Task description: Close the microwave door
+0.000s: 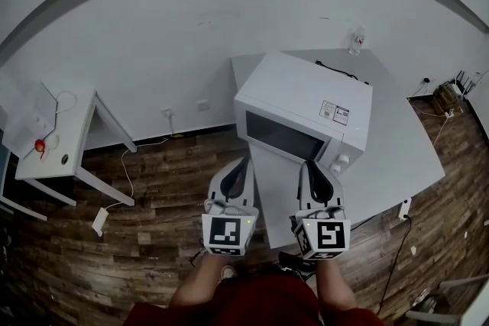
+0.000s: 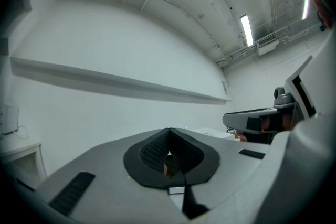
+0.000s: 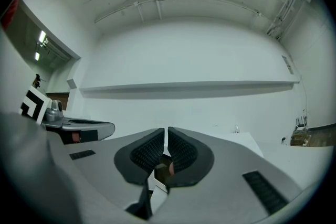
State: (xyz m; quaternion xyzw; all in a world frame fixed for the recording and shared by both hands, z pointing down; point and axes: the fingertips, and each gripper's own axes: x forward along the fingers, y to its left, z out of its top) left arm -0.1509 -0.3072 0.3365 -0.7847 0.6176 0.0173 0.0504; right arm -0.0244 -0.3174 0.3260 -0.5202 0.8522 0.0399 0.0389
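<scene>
While short of the microwave (image 1: 304,99), left tongs (image 2: 168,130) pressed together, right tongs (image 3: 166,130) likewise (both empty).

Grey table (image 1: 412,156) stands on wood floor (image 1: 153,187). White microwave (image 1: 306,107) sits on its 9 o'clock half. Small clear bottle (image 1: 356,40) stands at the table's 12 o'clock corner, with a black cable (image 1: 340,71) just behind the microwave. White side table (image 1: 72,137), at the frame's 9 o'clock, carries a red object (image 1: 39,144). White adapter (image 1: 100,221) lies on the floor at 7 o'clock.

Bright, even light from ceiling strip lights (image 2: 247,30), strong fisheye bend w/ dark corners, soft shadows
</scene>
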